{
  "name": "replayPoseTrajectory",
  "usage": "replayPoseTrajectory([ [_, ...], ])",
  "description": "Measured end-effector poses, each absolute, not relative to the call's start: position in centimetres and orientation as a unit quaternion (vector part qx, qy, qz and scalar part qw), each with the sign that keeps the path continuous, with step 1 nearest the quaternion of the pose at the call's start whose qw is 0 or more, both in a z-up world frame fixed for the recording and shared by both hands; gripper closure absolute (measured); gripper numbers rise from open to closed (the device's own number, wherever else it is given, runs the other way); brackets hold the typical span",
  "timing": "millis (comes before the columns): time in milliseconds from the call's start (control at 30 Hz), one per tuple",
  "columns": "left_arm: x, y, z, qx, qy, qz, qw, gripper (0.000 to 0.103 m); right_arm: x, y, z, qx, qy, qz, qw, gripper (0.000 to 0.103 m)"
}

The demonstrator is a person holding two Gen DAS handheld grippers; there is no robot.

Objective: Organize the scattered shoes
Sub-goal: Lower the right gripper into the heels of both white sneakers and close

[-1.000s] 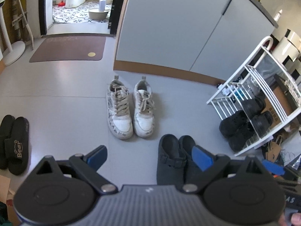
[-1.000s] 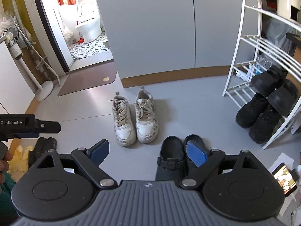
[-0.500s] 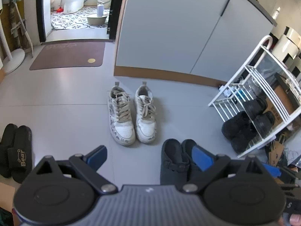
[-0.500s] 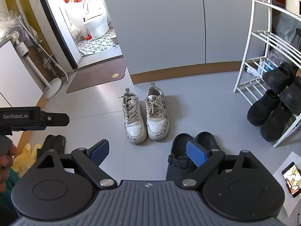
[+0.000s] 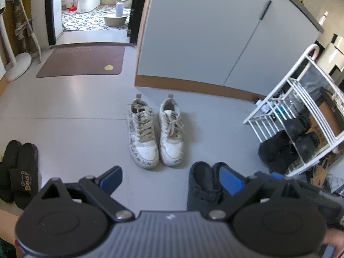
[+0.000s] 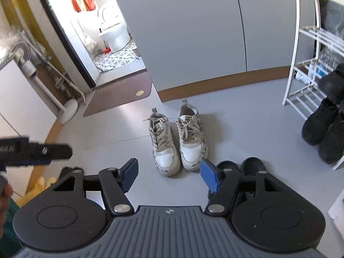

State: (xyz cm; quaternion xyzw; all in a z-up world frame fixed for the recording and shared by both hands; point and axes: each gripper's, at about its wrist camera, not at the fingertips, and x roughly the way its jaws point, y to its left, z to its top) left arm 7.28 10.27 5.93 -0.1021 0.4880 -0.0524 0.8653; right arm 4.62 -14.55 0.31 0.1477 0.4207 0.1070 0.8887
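A pair of white lace-up sneakers (image 5: 154, 133) (image 6: 178, 139) stands side by side mid-floor, toes toward me. Just in front sits a pair of dark clogs (image 5: 204, 185) (image 6: 240, 167), partly hidden behind the blue pads. Black slippers (image 5: 19, 176) lie at the far left. Black boots (image 5: 286, 144) (image 6: 324, 126) rest on the white wire shoe rack (image 5: 301, 99) (image 6: 303, 64) at right. My left gripper (image 5: 172, 181) is open and holds nothing, hovering above the floor short of the sneakers. My right gripper (image 6: 169, 176) is also open and empty, its jaws framing the sneakers' toes.
Grey cabinet doors (image 5: 204, 32) with a brown plinth stand behind the sneakers. A brown mat (image 5: 81, 61) lies before the bathroom doorway. A standing fan's base (image 6: 68, 107) is at left. Cardboard and bags (image 5: 322, 172) clutter the floor by the rack. The left tool's body (image 6: 32, 150) shows in the right view.
Both views have drifted: the sneakers and clogs slid toward the centre-right in the right view, and the rack moved to its edge. Both grippers stayed open.
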Motion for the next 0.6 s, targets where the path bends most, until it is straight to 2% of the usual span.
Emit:
replayPoseTrajectory([
  [333,10.4,12.9,3.9,-0.119,0.504,-0.040,0.855,0.005,10.9,-12.7,-1.6,0.117,0.430,0.122,0.887,0.034],
  [433,11.0,13.5,3.4,-0.138,0.493,-0.026,0.859,0.009,13.6,-11.9,-2.7,0.115,0.436,0.118,0.885,0.034],
  [600,11.7,15.2,2.7,-0.191,0.476,0.029,0.858,0.009,17.4,-10.8,-4.3,0.121,0.449,0.130,0.876,0.034],
])
